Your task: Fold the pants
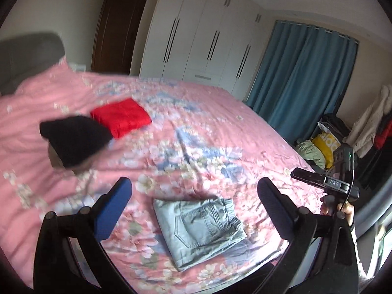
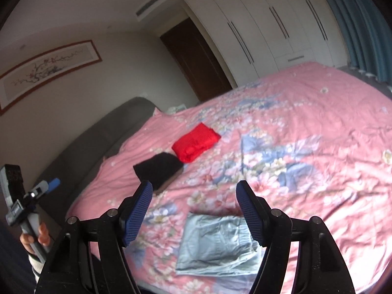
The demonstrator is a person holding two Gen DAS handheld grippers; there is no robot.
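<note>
Left gripper (image 1: 194, 196): fingers spread wide and empty, hovering above the pants, touching nothing.
Right gripper (image 2: 194, 204): likewise spread apart and empty, above the pants.
Pants (image 1: 199, 230): pale blue denim, folded into a compact, roughly square packet with a back pocket and waistband facing up; edges fairly even, one corner a little loose.
Pants location: flat on the bed (image 1: 245, 134), near its closest edge.
Handling: likely soft and floppy yet thick for cloth, light, not fragile; layers may slide apart if lifted by one corner.
Where to hold: probably the two opposite folded edges, pinching all layers.
Red garment (image 1: 120, 117): folded, well beyond the pants.
Black garment (image 1: 74, 140): beside the red one, touching it.
</note>
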